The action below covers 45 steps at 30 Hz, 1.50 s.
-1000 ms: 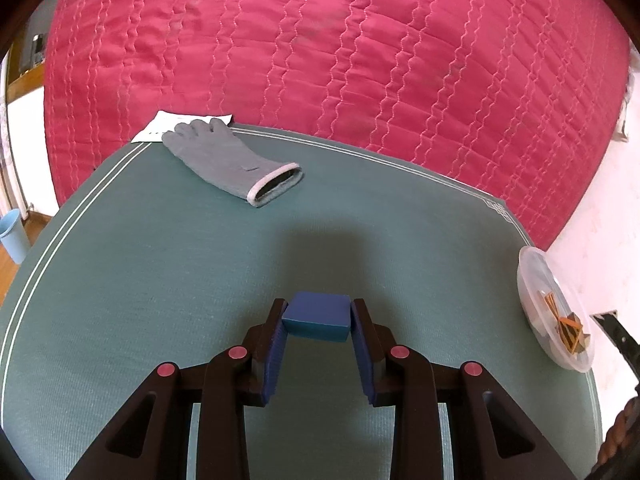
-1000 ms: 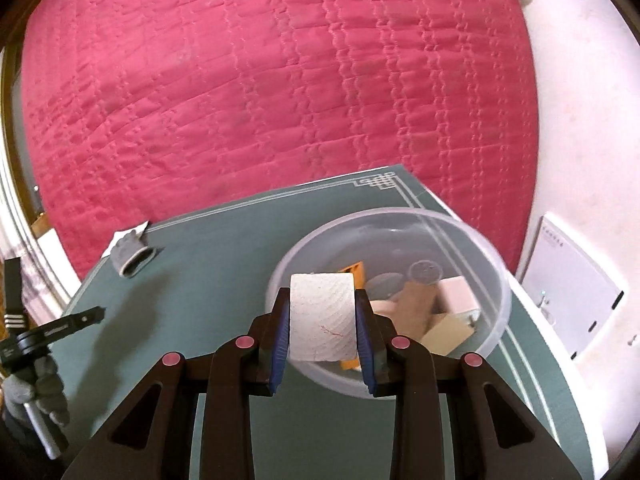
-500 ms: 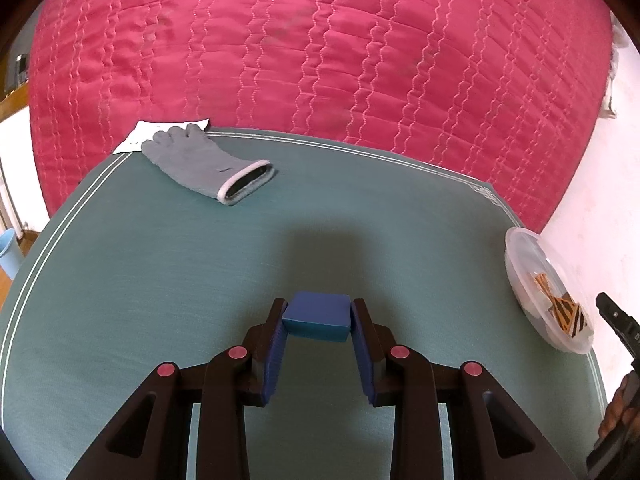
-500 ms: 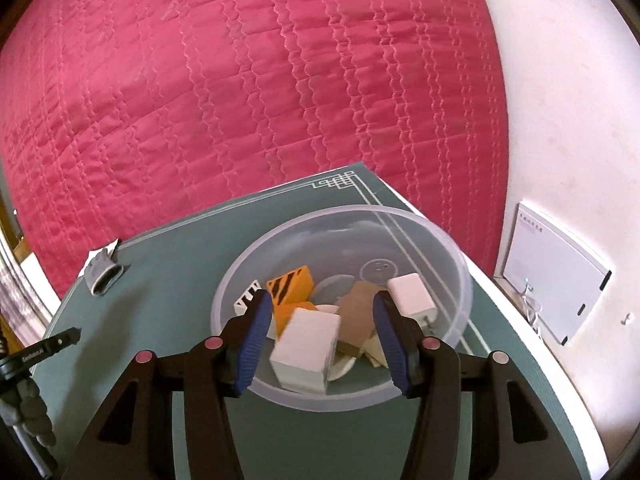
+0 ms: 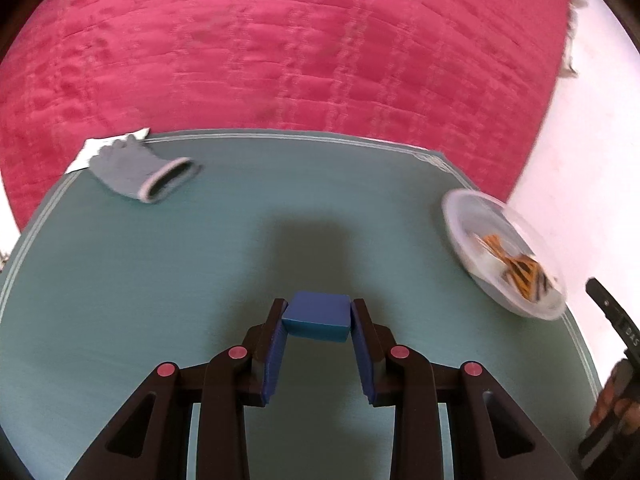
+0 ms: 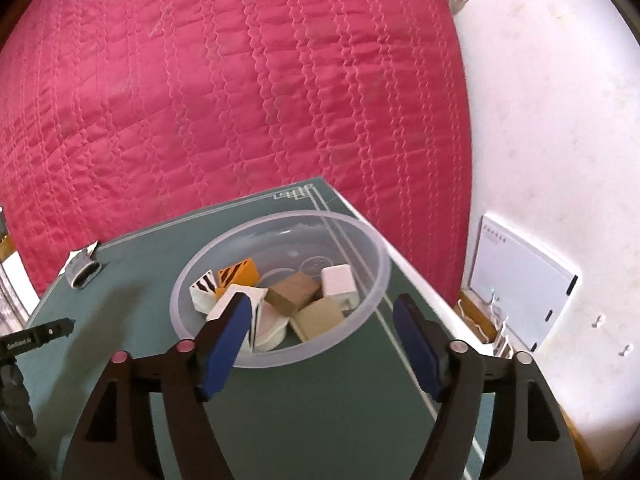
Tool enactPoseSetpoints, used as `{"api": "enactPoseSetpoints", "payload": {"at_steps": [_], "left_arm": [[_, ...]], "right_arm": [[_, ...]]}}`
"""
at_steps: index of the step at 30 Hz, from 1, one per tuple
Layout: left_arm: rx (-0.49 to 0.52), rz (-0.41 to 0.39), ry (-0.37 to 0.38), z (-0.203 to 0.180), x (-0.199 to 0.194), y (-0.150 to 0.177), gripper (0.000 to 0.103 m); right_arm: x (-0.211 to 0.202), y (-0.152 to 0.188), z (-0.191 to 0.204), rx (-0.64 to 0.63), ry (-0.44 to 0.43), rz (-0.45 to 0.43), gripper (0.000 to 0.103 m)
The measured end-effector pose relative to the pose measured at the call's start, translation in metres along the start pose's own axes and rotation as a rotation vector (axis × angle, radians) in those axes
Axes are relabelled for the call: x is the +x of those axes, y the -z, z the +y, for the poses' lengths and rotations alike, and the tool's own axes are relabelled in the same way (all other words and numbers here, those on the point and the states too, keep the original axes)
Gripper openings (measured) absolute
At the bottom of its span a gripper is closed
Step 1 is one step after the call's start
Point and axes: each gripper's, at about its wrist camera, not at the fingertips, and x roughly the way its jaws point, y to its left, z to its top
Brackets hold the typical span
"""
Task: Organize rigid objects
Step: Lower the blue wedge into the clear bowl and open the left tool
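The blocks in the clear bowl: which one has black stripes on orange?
The orange block at the back left of the clear bowl; the others are white, brown or tan.

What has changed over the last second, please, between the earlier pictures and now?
The right gripper let go of the pale wooden block, which now lies in the clear plastic bowl; its fingers have just been opening, with nothing between them. The left gripper stays shut on the blue rectangular block. The grey glove lies unmoved.

open tongs, clear bowl, blocks
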Motion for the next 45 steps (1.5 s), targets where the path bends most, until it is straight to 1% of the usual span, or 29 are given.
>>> {"api": "enactPoseSetpoints", "payload": {"at_steps": [3,6,8,9,16,21,26,29,31,32,34,36,38,40,42,43,45], "left_arm": [[0.033,0.023,0.041,-0.024,0.004,0.002,0.033],[0.069,0.038,0.068,-0.045,0.008,0.002,0.033],[0.096,0.043,0.083,-0.061,0.012,0.000,0.033],[0.105,0.044,0.089,-0.067,0.013,-0.001,0.033],[0.159,0.043,0.146,-0.112,0.024,-0.013,0.033],[0.199,0.046,0.167,-0.142,0.040,-0.023,0.033],[0.226,0.049,0.178,-0.164,0.055,-0.029,0.033],[0.231,0.053,0.174,-0.171,0.065,-0.031,0.033],[0.223,0.051,0.166,-0.174,0.072,-0.031,0.035],[0.217,0.054,0.158,-0.175,0.076,-0.031,0.038],[0.196,0.065,0.143,-0.173,0.085,-0.031,0.055],[0.186,0.055,0.144,-0.171,0.085,-0.029,0.059],[0.196,0.041,0.150,-0.171,0.081,-0.028,0.067],[0.215,0.014,0.135,-0.173,0.074,-0.026,0.080],[0.236,-0.010,0.119,-0.174,0.068,-0.025,0.085],[0.244,-0.017,0.111,-0.175,0.066,-0.025,0.087],[0.248,-0.027,0.093,-0.173,0.063,-0.025,0.089]], "right_arm": [[-0.003,0.002,-0.004,0.015,0.003,-0.008,0.076],[-0.004,0.003,-0.009,0.042,0.005,-0.014,0.080],[-0.005,0.005,-0.012,0.065,0.004,-0.018,0.087],[-0.005,0.006,-0.014,0.073,0.004,-0.018,0.088],[-0.004,0.009,-0.024,0.125,-0.012,-0.014,0.088],[-0.001,0.010,-0.034,0.172,-0.024,-0.002,0.088],[0.001,0.010,-0.039,0.200,-0.035,0.009,0.088],[0.002,0.010,-0.040,0.204,-0.041,0.010,0.088],[0.002,0.011,-0.040,0.208,-0.045,0.010,0.088],[0.002,0.011,-0.040,0.208,-0.045,0.009,0.088],[0.002,0.011,-0.040,0.209,-0.048,0.010,0.088],[0.001,0.012,-0.040,0.210,-0.050,0.008,0.088],[0.002,0.011,-0.040,0.210,-0.053,0.011,0.088],[0.002,0.011,-0.040,0.212,-0.055,0.016,0.088],[0.003,0.011,-0.041,0.217,-0.053,0.019,0.091],[0.002,0.011,-0.042,0.221,-0.051,0.020,0.095],[0.003,0.012,-0.043,0.228,-0.045,0.022,0.099]]}}
